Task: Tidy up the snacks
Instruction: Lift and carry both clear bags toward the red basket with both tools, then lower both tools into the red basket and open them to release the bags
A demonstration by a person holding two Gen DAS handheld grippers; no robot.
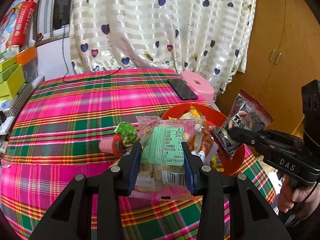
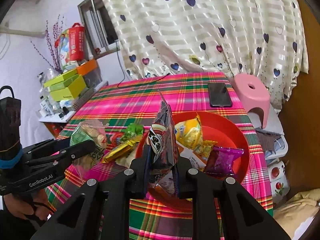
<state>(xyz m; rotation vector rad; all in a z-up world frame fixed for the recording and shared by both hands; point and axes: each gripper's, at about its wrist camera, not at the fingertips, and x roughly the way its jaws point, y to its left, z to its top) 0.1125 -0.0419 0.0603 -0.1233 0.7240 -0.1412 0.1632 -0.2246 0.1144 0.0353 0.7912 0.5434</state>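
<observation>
My left gripper is shut on a clear cracker packet with a green label, held above the plaid tablecloth beside the red bowl. My right gripper is shut on a dark snack packet with red edges, which hangs over the red bowl. Several wrapped snacks lie in the bowl, among them a yellow one and a purple one. A green packet and a gold bar lie loose on the cloth left of the bowl. Each gripper shows in the other's view: the right gripper and the left gripper.
A black phone lies at the table's far right, with a pink stool just past that edge. Green and orange boxes are stacked at the left. A black cable runs along the far edge, under a heart-patterned curtain.
</observation>
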